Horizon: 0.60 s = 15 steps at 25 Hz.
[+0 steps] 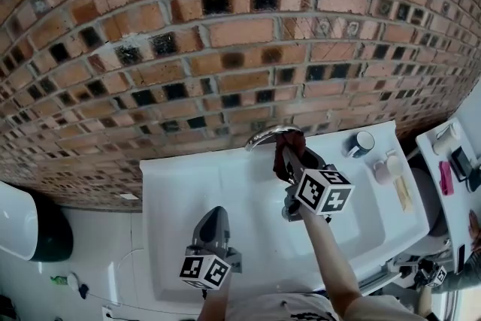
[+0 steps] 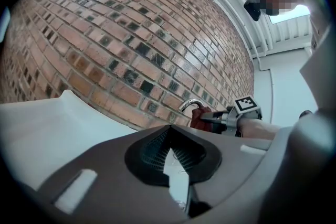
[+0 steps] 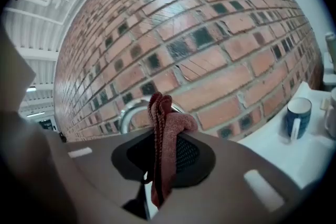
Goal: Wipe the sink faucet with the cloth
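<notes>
Where the brick wall [image 1: 188, 49] meets the white sink [image 1: 173, 192], the count is two grippers, one faucet, one cloth and one mug. At the left, the left gripper [image 1: 215, 213] hangs over the near part of the basin, well apart from the faucet; its ribbed dark pads are pressed together on nothing. Further right, the single faucet [image 1: 263, 136] — a curved, shiny chrome spout — rises at the sink's back rim, against the wall. The cloth [image 1: 290, 148] is dark red and nubbly, bunched into a thick folded wad; it sits at the spout's right end and appears to touch it. The right gripper [image 1: 291, 160] is clenched on that cloth; in the right gripper view the fabric stands up between the jaws and droops below them, with the chrome arc just behind. Right again, on the flat sink ledge, one dark blue mug [image 1: 361, 143] — white inside, with a handle — stands upright, apart from the cloth; what it holds cannot be told.
</notes>
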Each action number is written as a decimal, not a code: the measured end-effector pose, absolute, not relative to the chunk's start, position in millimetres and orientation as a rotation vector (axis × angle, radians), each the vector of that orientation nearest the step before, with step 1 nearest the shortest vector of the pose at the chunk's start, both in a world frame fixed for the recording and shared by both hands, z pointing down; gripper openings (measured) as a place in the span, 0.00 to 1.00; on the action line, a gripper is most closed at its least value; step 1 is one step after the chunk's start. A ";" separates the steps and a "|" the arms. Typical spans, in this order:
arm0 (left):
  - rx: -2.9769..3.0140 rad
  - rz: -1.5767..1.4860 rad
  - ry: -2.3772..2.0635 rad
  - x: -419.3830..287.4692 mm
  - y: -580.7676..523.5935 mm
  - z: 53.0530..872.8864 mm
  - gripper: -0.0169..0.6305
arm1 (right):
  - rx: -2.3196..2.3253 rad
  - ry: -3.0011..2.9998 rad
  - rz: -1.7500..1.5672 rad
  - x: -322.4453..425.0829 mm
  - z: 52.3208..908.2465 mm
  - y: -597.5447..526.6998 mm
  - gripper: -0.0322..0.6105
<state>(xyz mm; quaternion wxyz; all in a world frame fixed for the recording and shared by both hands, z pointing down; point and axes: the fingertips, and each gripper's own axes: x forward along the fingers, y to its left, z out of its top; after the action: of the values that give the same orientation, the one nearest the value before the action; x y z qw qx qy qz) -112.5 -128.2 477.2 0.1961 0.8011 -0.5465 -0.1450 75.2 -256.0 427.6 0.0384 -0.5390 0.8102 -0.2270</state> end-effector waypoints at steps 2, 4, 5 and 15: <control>2.245 -0.416 -1.532 -112.9 -128.5 477.3 0.04 | -1.617 2.584 -0.551 49.4 407.3 -251.1 0.12; 2.240 -0.419 -1.530 -113.1 -128.0 477.4 0.04 | -1.605 2.694 -0.419 20.2 402.3 -244.0 0.12; 2.240 -0.420 -1.530 -113.0 -127.8 477.0 0.04 | -1.608 2.732 -0.385 9.5 405.2 -241.9 0.12; 2.236 -0.424 -1.533 -114.7 -127.9 476.6 0.04 | -1.514 3.007 -0.262 -29.8 434.0 -216.3 0.12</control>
<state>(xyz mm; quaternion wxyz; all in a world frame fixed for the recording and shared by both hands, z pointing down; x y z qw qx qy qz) -114.7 -127.9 476.6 0.1973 0.7989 -0.5476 -0.1513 -29.8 -216.3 434.0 -0.1173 -0.4452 0.8844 -0.0771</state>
